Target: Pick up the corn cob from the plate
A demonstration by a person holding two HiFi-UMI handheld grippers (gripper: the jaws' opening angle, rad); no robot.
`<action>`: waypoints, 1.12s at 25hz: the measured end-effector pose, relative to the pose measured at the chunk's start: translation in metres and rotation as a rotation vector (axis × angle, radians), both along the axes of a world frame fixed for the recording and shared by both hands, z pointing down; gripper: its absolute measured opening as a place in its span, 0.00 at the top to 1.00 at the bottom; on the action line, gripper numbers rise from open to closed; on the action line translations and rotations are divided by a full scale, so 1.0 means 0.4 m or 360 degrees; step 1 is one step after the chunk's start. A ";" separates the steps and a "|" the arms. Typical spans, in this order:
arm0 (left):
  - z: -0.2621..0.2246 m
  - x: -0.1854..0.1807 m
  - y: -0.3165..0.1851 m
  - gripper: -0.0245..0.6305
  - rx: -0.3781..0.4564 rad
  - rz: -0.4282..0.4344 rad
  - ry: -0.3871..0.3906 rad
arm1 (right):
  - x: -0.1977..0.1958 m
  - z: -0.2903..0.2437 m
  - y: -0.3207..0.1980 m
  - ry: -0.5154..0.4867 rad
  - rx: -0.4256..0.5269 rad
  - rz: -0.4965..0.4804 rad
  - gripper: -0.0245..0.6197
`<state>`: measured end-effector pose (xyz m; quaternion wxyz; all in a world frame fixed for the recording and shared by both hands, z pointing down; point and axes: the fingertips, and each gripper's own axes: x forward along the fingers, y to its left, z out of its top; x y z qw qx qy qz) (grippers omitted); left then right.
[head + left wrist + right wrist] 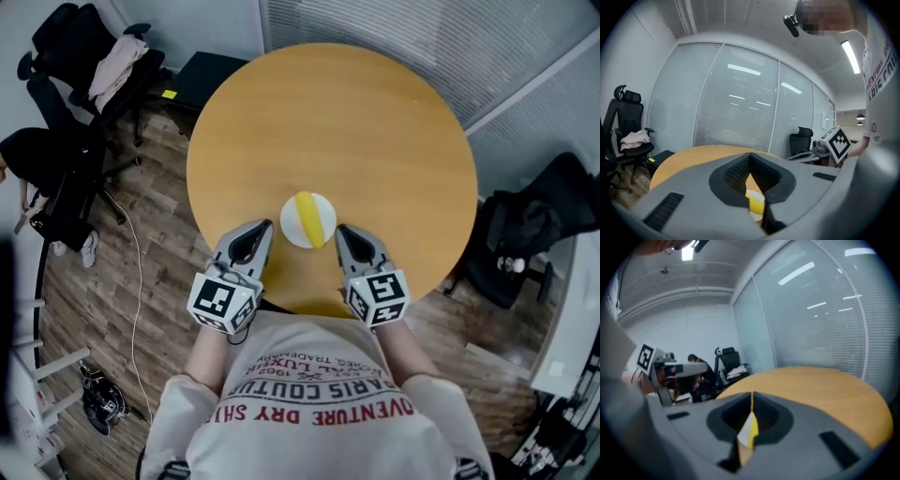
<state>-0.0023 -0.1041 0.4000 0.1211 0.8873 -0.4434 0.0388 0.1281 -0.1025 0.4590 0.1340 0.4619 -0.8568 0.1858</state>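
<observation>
Jaws on left gripper (263, 227) and right gripper (343, 230) are closed, empty; unless opened, they may shove corn cob (310, 219) off plate (292, 223).

Your left gripper (750, 156) has its jaws together, empty. Beyond them the corn (754, 203) lies, seemingly on a plate (753, 193), on the desk (693, 157).

I have the head view looking steeply down on the round table (375, 122) from above. Both gripper views ride low at its near edge, facing across it toward the glass wall (740, 103); all three share the plate (289, 220).
</observation>
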 end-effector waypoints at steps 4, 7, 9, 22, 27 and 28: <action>0.036 -0.027 -0.054 0.91 -0.0018 0.0098 -0.0060 | -0.032 0.074 -0.029 0.0108 -0.0116 0.0010 0.91; 0.069 -0.048 -0.086 0.91 -0.0003 0.0182 -0.0117 | -0.060 0.145 -0.045 0.0189 -0.0226 -0.0003 0.91; 0.091 -0.065 -0.104 0.91 -0.0025 0.0211 -0.0119 | -0.078 0.200 -0.053 0.0255 -0.0333 -0.0017 0.75; 0.190 -0.144 -0.193 0.91 -0.0185 0.0233 -0.0113 | -0.111 0.472 -0.120 0.0674 -0.0907 -0.0013 0.54; 0.219 -0.153 -0.198 0.91 -0.0260 0.0243 -0.0096 | -0.132 0.518 -0.134 0.0702 -0.1018 -0.0021 0.54; 0.218 -0.150 -0.199 0.91 -0.0263 0.0248 -0.0095 | -0.132 0.525 -0.135 0.0711 -0.1036 -0.0023 0.54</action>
